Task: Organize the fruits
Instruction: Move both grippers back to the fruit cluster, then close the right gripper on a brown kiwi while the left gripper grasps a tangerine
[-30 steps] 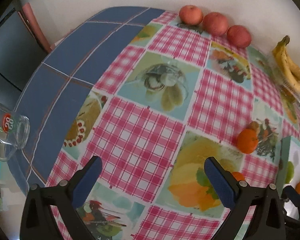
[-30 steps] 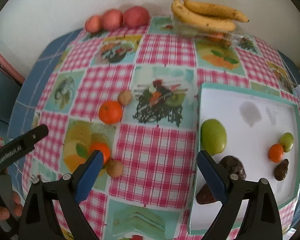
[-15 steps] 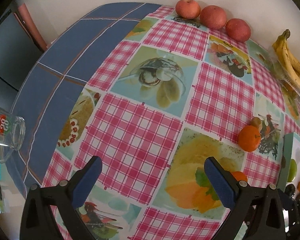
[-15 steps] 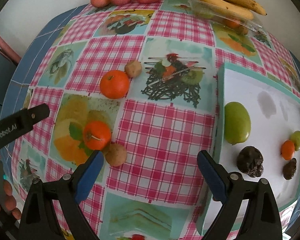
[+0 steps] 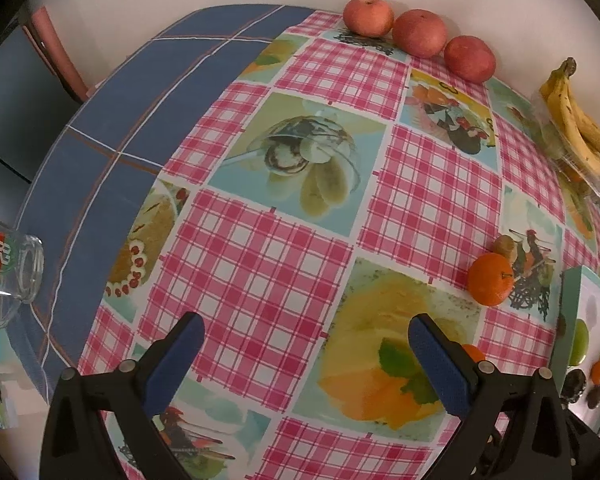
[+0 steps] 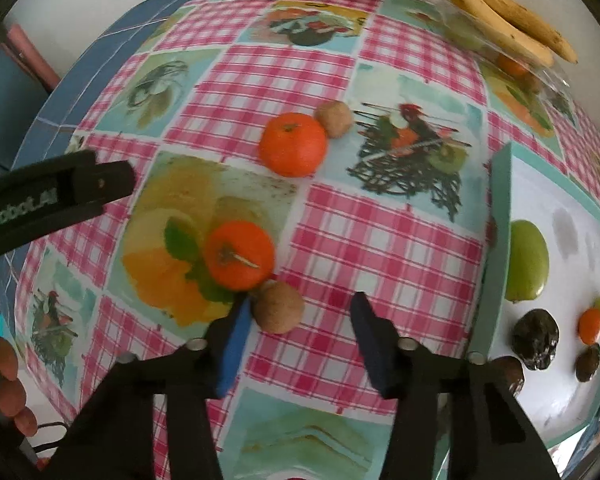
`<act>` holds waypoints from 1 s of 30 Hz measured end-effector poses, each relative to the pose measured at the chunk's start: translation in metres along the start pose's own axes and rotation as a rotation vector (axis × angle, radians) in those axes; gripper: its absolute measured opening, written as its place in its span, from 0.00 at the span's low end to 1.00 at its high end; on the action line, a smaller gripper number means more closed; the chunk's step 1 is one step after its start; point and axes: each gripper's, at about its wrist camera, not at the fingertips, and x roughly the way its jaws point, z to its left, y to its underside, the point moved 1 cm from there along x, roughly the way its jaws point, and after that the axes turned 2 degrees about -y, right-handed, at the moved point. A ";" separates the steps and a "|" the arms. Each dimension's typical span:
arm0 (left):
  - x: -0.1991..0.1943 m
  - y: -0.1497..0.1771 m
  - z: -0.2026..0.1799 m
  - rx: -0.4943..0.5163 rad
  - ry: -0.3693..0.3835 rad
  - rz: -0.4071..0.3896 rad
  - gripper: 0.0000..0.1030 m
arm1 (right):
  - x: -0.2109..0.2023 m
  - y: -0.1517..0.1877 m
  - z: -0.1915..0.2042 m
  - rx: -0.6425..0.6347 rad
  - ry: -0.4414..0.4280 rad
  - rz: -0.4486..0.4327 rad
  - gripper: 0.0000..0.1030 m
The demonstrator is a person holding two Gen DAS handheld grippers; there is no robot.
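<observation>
My right gripper (image 6: pixel 300 312) is open and low over the checked tablecloth. A brown kiwi (image 6: pixel 278 307) lies just inside its left finger, touching an orange tangerine (image 6: pixel 239 255) beyond it. A second tangerine (image 6: pixel 293 144) and second kiwi (image 6: pixel 334 118) lie farther back. The teal-rimmed white tray (image 6: pixel 498 216) on the right holds a green fruit (image 6: pixel 527 266), a dark wrinkled fruit (image 6: pixel 536 338) and several small fruits. My left gripper (image 5: pixel 306 332) is open and empty above the cloth; the far tangerine (image 5: pixel 490 285) shows to its right.
Three red apples (image 5: pixel 420 34) line the far wall. Bananas (image 6: pixel 504 20) lie on a clear plastic box at the back right. A glass mug (image 5: pixel 10 276) stands at the table's left edge. The left gripper's body (image 6: pixel 52 196) reaches in from the left.
My right gripper has moved down and left toward the near kiwi and tangerine, which now lie at its left finger. The left gripper has shifted only slightly.
</observation>
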 end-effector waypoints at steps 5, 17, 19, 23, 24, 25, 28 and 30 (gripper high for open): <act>-0.002 0.000 -0.004 0.003 0.021 0.002 1.00 | -0.004 0.001 0.014 -0.023 -0.008 -0.009 0.27; -0.003 0.001 -0.025 0.053 0.094 0.013 1.00 | -0.010 0.007 -0.012 0.027 0.027 -0.006 0.27; -0.003 0.001 -0.028 0.062 0.105 0.016 0.99 | -0.011 0.008 -0.018 0.046 0.025 -0.006 0.27; -0.001 0.001 -0.032 0.068 0.148 0.040 0.99 | -0.014 0.010 -0.031 0.064 0.038 -0.006 0.27; 0.001 0.001 -0.034 0.069 0.160 0.049 0.99 | -0.015 0.011 -0.033 0.068 0.042 -0.005 0.27; 0.001 0.001 -0.035 0.071 0.164 0.054 0.99 | -0.017 0.011 -0.037 0.077 0.041 -0.008 0.27; 0.002 0.003 -0.041 0.078 0.187 0.066 0.96 | -0.025 0.011 -0.053 0.101 0.034 -0.025 0.27; 0.005 0.005 -0.047 0.079 0.228 0.092 0.88 | -0.034 0.009 -0.069 0.111 0.034 -0.043 0.27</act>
